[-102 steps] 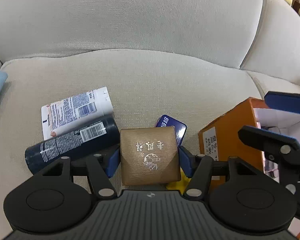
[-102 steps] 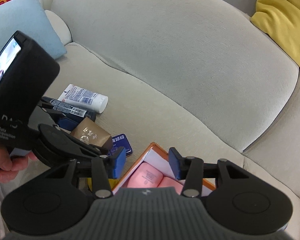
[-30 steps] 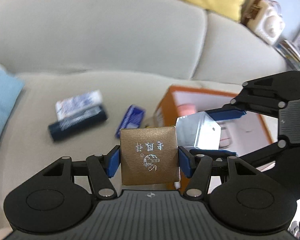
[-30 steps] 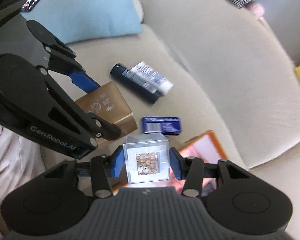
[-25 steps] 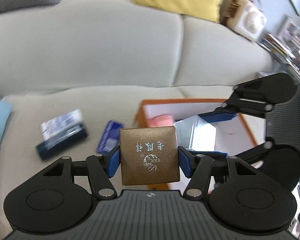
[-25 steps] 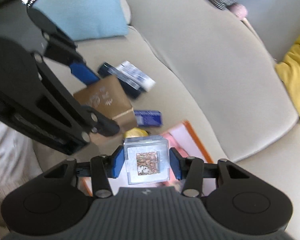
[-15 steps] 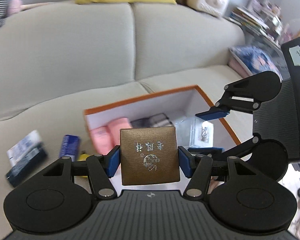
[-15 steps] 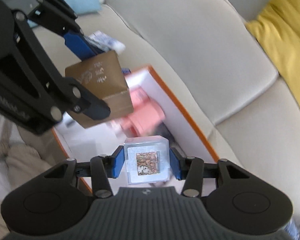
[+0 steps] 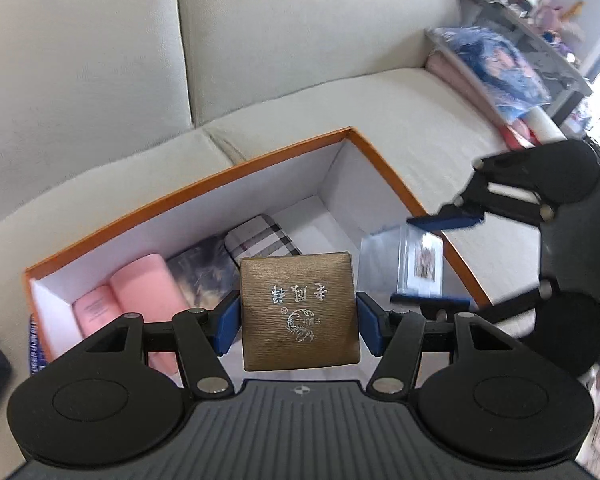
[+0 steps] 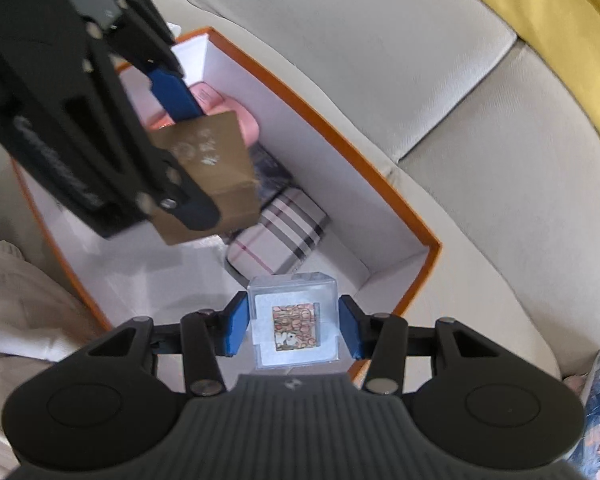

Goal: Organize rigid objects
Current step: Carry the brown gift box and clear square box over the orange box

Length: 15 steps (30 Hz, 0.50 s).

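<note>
A: Your left gripper (image 9: 298,318) is clamped on the gold box (image 9: 299,310), a brushed bronze square with silver characters and a round crest on its face, blue pads (image 9: 226,322) pressed flat to both sides.

B: And where are you holding it?

A: Above the orange box (image 9: 384,160), over its white inside. Below it, from the left: two pink cases (image 9: 140,292), a dark patterned case (image 9: 202,270), then a plaid case (image 9: 262,238) lying on the floor of the box.

B: Your right side?

A: Your right gripper (image 10: 293,326) is closed on a clear cube (image 10: 293,320), see-through plastic with a small pinkish picture on a white card inside. You have it over the box's near right edge, beside the plaid case (image 10: 278,234).

B: How do the two tools sit?

A: The left reaches in from your upper left in the right wrist view, tilted down, gold box (image 10: 210,178) angled; the right points level toward the far corner. All on the beige sofa (image 9: 100,60).
</note>
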{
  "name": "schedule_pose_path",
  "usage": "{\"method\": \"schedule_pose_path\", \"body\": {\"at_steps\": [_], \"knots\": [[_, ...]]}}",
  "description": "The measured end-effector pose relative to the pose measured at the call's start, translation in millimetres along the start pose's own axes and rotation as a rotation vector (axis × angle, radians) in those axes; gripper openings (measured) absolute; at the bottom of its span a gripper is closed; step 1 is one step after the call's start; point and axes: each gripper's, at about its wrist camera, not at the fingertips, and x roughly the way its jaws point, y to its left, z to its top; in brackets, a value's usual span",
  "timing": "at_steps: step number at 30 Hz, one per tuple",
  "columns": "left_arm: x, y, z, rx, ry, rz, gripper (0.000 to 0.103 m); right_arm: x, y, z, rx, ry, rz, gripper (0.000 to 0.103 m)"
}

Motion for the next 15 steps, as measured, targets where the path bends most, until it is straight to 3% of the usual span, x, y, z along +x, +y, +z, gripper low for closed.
{"method": "schedule_pose_path", "body": {"at_steps": [6, 15], "knots": [[34, 6, 21, -0.111, 0.04, 0.009, 0.068, 24, -7, -2, -0.015, 0.01, 0.052, 0.049], [70, 13, 35, -0.182, 0.071, 0.018, 0.068, 54, -16, 7, -0.04, 0.033, 0.08, 0.049]]}}
